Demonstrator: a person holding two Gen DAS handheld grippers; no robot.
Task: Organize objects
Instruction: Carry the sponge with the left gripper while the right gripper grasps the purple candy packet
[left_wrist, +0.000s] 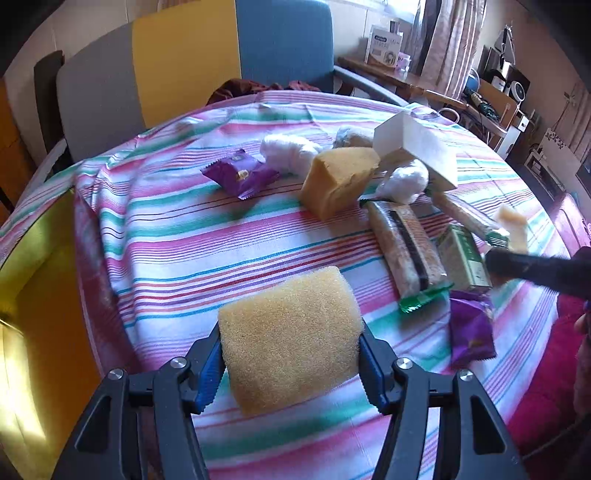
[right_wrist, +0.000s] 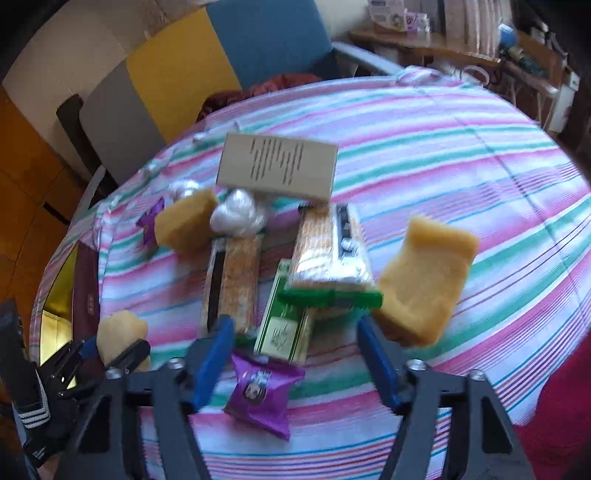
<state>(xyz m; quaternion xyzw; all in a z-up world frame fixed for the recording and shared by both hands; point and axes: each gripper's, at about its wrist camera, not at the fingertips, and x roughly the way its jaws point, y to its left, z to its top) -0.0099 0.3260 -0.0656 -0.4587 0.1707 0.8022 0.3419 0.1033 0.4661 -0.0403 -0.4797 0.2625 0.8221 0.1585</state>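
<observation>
The left tongs (left_wrist: 291, 363) clamp a yellow sponge (left_wrist: 290, 341) above the striped tablecloth (left_wrist: 177, 236), snack packets (left_wrist: 406, 247) lying beyond.

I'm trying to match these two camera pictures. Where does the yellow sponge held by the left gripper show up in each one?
Left wrist view: the yellow sponge fills the lower centre, clamped between the left gripper's blue fingers.
Right wrist view: the same sponge is small at the lower left edge, in that gripper.
Shared landmark: the green tea box, lying beside the wrapped cracker packs.
</observation>
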